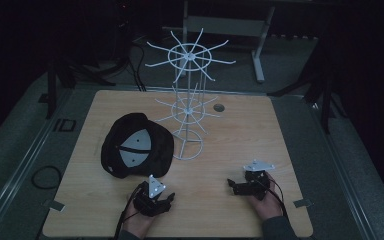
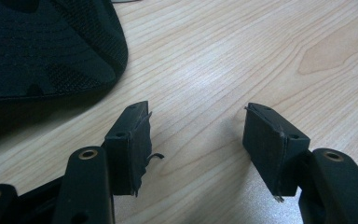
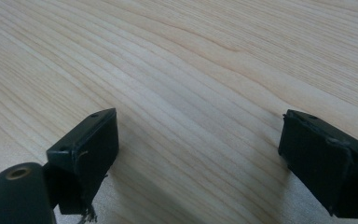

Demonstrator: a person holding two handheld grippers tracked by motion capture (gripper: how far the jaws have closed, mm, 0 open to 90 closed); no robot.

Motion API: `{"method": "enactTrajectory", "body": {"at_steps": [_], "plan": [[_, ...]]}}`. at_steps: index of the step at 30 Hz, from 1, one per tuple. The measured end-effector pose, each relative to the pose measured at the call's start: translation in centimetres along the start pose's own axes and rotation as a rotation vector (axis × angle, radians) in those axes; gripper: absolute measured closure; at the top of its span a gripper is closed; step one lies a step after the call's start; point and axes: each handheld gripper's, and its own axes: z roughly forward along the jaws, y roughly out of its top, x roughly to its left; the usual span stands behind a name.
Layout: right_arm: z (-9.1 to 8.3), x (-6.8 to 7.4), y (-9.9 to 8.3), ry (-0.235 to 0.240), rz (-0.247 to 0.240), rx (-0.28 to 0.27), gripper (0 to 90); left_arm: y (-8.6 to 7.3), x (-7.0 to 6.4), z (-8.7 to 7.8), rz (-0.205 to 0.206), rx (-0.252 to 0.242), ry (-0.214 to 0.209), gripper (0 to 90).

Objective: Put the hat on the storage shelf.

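Black cap [image 1: 137, 146] upside down on bench [image 1: 240, 135], left of wire rack [image 1: 190, 100]. Just far-left of left hand-held gripper [image 1: 166, 196], jaws wide, empty. Right hand-held gripper [image 1: 234, 186] wide too, well apart.

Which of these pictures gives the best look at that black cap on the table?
The high view: the whole cap lies upside down beside the white wire rack. The left gripper view catches one edge of it.
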Motion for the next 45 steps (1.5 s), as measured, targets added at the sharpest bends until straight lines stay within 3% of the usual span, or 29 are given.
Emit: {"method": "enactTrajectory", "body": {"at_steps": [14, 20, 28, 39, 45], "plan": [[0.0, 0.0, 0.0, 0.001, 0.001, 0.0, 11.9, -0.3, -0.4, -0.3, -0.016, 0.003, 0.017, 39.1], [0.0, 0.0, 0.0, 0.002, 0.0, 0.0, 11.9, -0.4, -0.4, -0.5, -0.041, 0.0, 0.043, 41.8], [0.0, 0.1, 0.0, 0.002, -0.001, 0.0, 11.8, -0.7, 0.6, -0.7, -0.095, 0.002, 0.103, 42.7], [0.0, 0.1, 0.0, 0.002, -0.001, 0.0, 11.9, 0.1, 2.2, 0.0, -0.161, -0.001, 0.135, 46.0], [0.0, 0.1, 0.0, 0.002, 0.0, 0.0, 11.9, 0.8, 2.5, 0.7, -0.177, -0.002, 0.169, 45.5]]}}
